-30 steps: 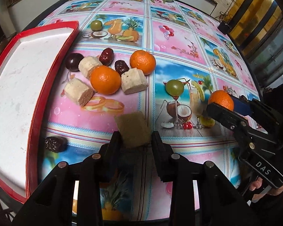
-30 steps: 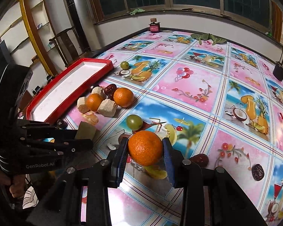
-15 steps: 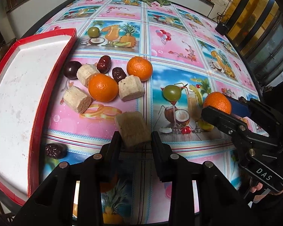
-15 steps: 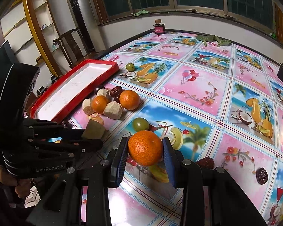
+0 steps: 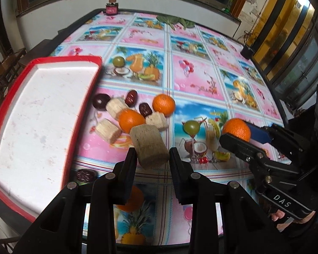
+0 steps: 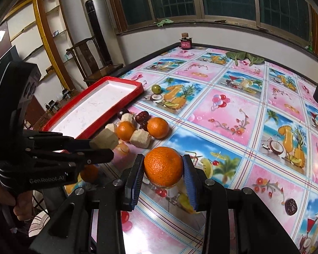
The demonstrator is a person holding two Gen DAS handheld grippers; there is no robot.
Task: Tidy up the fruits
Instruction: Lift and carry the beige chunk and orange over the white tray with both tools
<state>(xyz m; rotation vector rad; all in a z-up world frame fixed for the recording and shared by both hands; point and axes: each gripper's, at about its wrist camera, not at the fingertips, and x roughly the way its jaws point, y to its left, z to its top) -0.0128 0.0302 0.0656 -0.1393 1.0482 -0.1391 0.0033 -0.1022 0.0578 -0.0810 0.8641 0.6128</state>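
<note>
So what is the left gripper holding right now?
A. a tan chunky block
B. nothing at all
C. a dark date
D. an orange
A: the left gripper is shut on a tan block, lifted above the tablecloth, while the orange sits in the right gripper.

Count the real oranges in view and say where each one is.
3. One orange is held in the right gripper; two oranges lie in the pile beside the red tray. None seems hidden; printed ones on the cloth are excluded.
</note>
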